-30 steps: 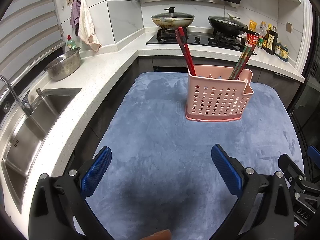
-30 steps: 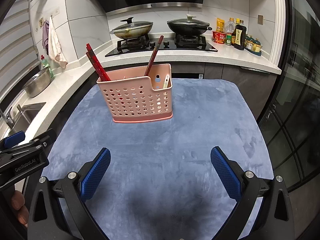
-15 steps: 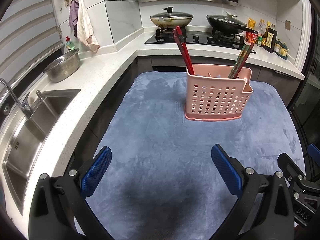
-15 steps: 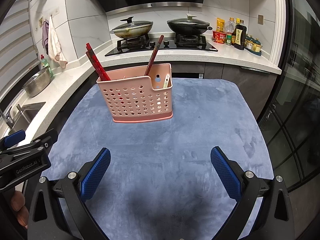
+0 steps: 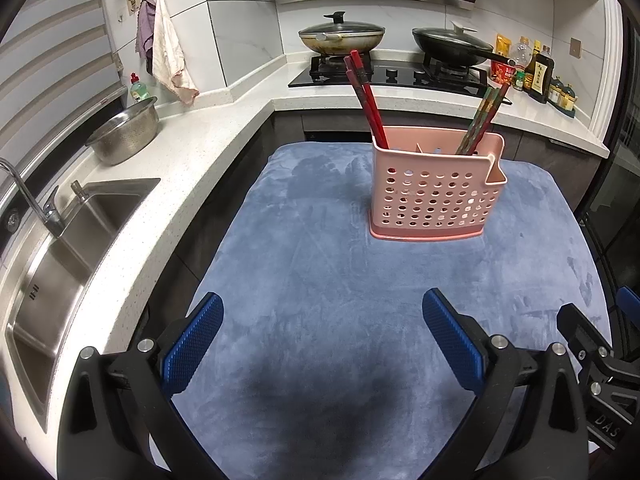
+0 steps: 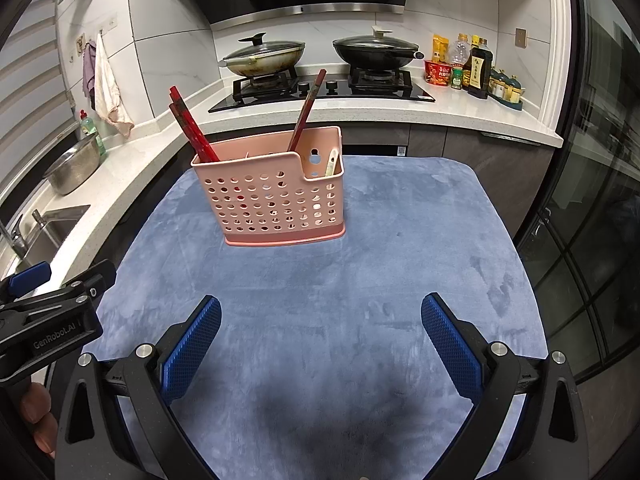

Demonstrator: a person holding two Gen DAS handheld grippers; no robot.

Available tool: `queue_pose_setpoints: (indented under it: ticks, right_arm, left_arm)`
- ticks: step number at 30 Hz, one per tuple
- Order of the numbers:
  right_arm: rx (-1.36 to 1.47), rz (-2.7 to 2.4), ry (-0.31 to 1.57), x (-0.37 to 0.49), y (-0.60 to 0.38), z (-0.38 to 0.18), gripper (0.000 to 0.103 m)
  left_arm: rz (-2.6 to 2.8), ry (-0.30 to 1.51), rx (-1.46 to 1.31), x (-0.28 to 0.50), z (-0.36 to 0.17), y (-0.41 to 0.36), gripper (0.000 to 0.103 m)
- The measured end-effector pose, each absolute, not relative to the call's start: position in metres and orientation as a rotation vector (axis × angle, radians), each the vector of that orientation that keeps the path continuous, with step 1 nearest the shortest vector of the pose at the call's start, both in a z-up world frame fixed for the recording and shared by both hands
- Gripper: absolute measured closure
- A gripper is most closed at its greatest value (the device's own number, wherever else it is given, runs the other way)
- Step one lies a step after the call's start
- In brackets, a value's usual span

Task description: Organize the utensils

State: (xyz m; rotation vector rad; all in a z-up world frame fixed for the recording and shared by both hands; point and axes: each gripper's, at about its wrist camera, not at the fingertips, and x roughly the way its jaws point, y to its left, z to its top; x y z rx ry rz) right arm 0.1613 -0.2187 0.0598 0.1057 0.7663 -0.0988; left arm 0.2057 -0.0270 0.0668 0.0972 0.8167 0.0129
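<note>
Ahead of the left gripper (image 5: pixel 322 330), the pink holder (image 5: pixel 434 192) walls hide the lower ends of the red chopsticks (image 5: pixel 366 100). Ahead of the right gripper (image 6: pixel 320 332), only the tip of a pale utensil (image 6: pixel 330 162) shows; its kind is unclear. Bottle labels (image 6: pixel 478 66) far ahead-right are too small to read.

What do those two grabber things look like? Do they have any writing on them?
Both grabbers match. The left gripper and right gripper have black frames with triangle cutouts and silver bolts. Their jaws carry bright blue pads with a bumpy, dotted texture. In the right wrist view, the left one's side reads "GenRobot.AI" in white letters. No cables or sleeves show.
</note>
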Motion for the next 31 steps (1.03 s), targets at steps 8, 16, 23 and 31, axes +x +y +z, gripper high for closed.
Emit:
queue_pose_setpoints:
  ticks: [8,16,23,31]
  right_arm:
    - [0.107,-0.099,0.767,0.1616,-0.2191,0.0598,0.006]
    - [0.107,-0.1,0.766,0.1618,-0.2189,0.0602,0.006]
    - [0.107,-0.101,0.764,0.1626,-0.2187,0.0604,0.006]
    - [0.108,-0.104,0.766,0.1653,-0.2174,0.0613,0.006]
  left_arm:
    - [0.01,0.816,0.098,0.205,0.0661,-0.0284,0.008]
    - [0.007,0.806,0.108,0.2028,0.0661,-0.0302,0.008]
    - [0.01,0.806,0.107,0.2028,0.0665,-0.0307,0.008]
    - [0.01,0.799,0.099,0.2039,0.0692,-0.0291,0.008]
